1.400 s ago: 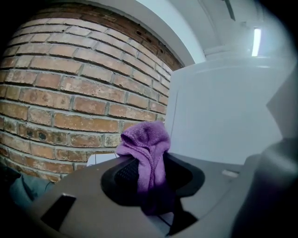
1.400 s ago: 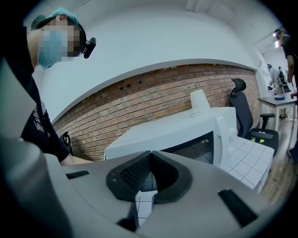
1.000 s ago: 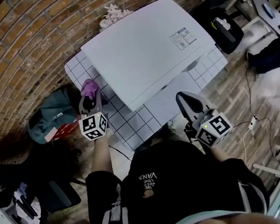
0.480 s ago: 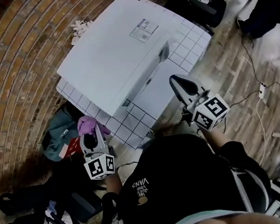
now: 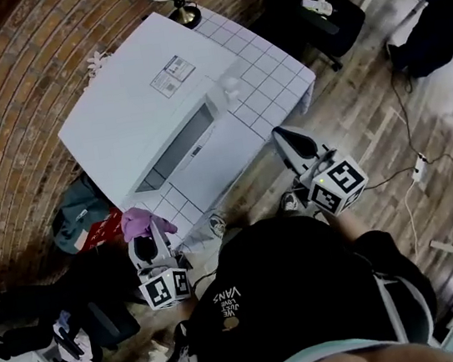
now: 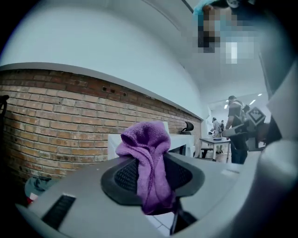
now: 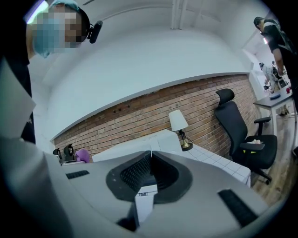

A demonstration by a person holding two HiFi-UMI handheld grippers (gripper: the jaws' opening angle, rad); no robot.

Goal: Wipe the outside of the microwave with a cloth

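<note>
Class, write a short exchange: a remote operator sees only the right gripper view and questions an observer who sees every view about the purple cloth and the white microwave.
Operator: My right gripper is shut on nothing. Who holds the purple terry cloth?
Observer: The left gripper, with its jaws clamped on it.
Operator: Is it touching the white box-shaped microwave?
Observer: No. The head view shows it off the white tiled table's near corner, clear of the microwave.
Operator: What's on the microwave's top?
Observer: A small printed label.
</note>
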